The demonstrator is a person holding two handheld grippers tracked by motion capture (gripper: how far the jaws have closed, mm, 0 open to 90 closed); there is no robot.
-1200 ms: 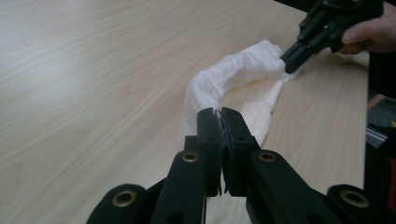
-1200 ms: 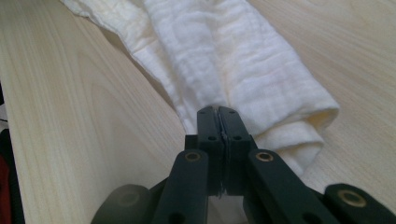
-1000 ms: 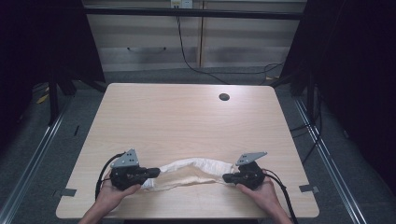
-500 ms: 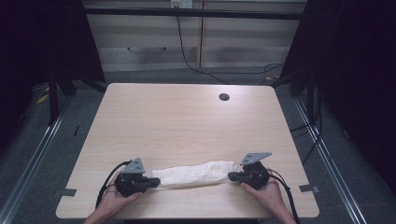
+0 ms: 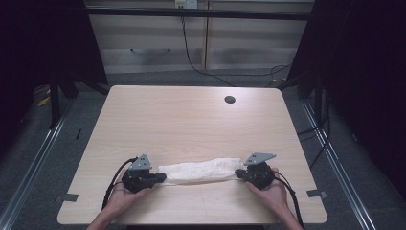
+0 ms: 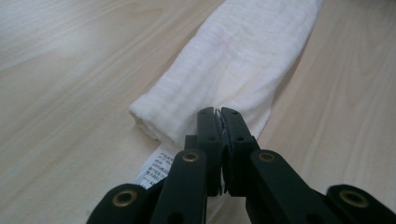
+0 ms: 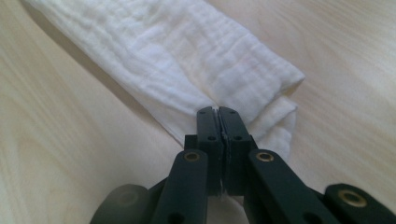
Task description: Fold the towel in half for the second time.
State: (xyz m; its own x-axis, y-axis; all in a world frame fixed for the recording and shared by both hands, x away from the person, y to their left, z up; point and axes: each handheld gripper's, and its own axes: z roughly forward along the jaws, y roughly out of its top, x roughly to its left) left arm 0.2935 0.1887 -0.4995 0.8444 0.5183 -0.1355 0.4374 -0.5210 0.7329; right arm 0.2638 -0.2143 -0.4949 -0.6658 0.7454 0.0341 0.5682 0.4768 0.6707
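While the high view is looked at first, a long white folded cloth of crinkled cotton [image 5: 200, 170] is seen lying flat on the light wooden table [image 5: 191, 120], in the lower middle of the frame. Its left end is gripped by the left gripper [image 5: 160, 178], which is held in the person's left hand [image 5: 123, 194] at the lower left. Its right end is gripped by the right gripper [image 5: 239, 174], held in the right hand [image 5: 273, 191] at the lower right. A small dark round hole [image 5: 230, 99] is seen in the table top, in the upper right part of the table, well apart from the cloth.

In the left gripper view, the two black jaws are pressed together on a thin edge of the cloth [image 6: 243, 65], which runs to the upper right. A white printed label [image 6: 159, 169] is seen beside the jaws, at the lower left.

In the right gripper view, the jaws are likewise clamped on the folded end of the cloth [image 7: 187, 56], which runs to the upper left.
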